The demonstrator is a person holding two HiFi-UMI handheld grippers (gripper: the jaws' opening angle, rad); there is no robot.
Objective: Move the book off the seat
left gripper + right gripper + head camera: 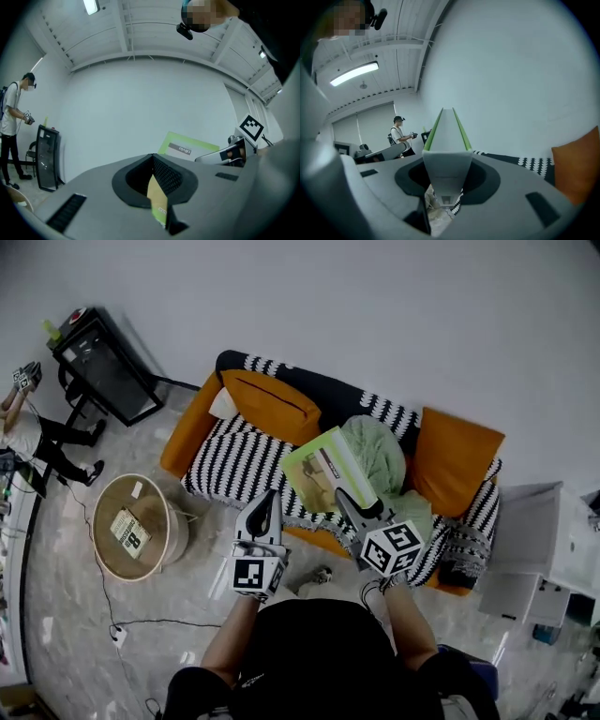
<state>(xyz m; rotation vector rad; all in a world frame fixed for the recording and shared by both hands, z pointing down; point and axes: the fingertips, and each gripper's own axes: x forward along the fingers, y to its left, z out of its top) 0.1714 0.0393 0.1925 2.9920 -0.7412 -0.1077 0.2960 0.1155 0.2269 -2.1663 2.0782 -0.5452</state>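
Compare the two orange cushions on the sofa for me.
In the head view, the left cushion looks long and creased, slanting along the backrest, while the right cushion looks squarer and smoother. The left cushion is a darker orange and the right cushion is brighter. Only the right cushion sits beside the green cloth. Both are orange and rest on the striped sofa.

A: Where can I pass?
B: I see bare floor (66,606) left of the seat (234,463), broken by the round table (152,505). Left orange cushion (272,407), green bundle (377,451) and right orange cushion (455,460) block the seat's back.
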